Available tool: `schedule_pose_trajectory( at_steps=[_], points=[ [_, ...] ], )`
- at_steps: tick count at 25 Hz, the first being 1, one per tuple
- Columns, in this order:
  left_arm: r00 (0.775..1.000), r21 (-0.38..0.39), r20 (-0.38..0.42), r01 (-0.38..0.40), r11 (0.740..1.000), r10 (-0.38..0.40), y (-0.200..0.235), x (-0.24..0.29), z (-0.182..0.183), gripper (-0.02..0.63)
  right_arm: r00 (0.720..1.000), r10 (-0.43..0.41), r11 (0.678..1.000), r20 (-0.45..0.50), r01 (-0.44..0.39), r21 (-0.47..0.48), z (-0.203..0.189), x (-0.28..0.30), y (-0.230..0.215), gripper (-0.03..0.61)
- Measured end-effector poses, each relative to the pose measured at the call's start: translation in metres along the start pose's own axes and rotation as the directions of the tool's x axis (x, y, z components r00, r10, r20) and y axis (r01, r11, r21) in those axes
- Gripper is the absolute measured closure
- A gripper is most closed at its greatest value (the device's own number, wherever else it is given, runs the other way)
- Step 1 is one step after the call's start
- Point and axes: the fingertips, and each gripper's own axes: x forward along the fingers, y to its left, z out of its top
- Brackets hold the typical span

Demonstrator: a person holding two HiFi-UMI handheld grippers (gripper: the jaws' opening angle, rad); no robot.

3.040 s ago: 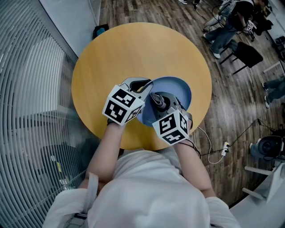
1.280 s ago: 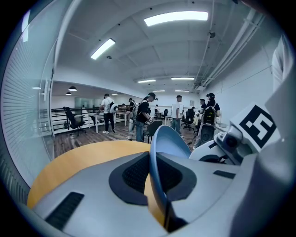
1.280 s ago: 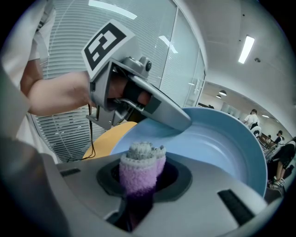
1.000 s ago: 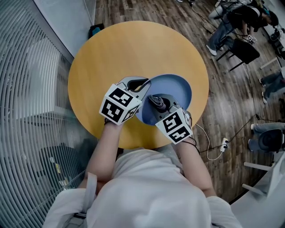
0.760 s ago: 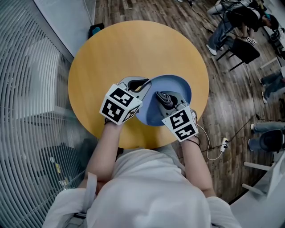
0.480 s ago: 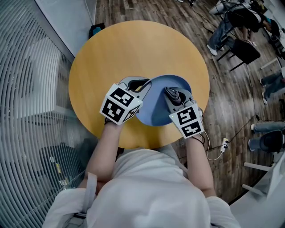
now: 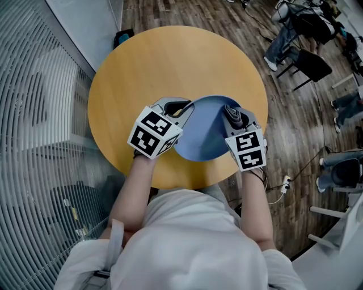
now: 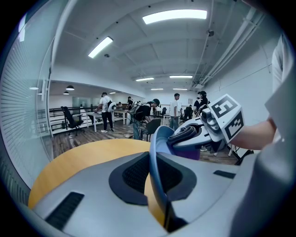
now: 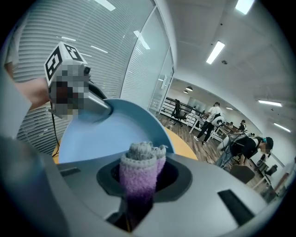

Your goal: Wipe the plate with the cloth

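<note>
Plate (image 7: pixel 207 136), blue, tilted above right side of round table (image 7: pixel 170 62); left gripper (image 7: pixel 184 107) fingers clamped on its left rim. Right gripper (image 7: pixel 233 116) fingers pinching rolled purple cloth (image 9: pixel 138 176), swept from plate centre to right rim: wiping stroke under way.

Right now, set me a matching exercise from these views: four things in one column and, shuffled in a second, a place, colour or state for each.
Things:
1. plate
2. cloth
3. table
4. chair

Descriptions:
A. round, yellow wood
B. folded, purple and grey, pinched in the right gripper's jaws
C. blue, rim clamped in the left gripper's jaws
D. dark, standing on the plank floor beyond the table

Pairs: 1-C, 2-B, 3-A, 4-D
</note>
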Motion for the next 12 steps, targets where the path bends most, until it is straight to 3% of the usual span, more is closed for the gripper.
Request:
schedule_pose_trajectory(
  at_steps=[12],
  points=[
    [0.999,-0.028,-0.025,0.019,0.999,-0.02,0.0,0.001,-0.009,0.586,1.0,0.013,1.0,-0.021,-0.012,0.021,-0.012,0.0,0.003,0.489]
  ],
)
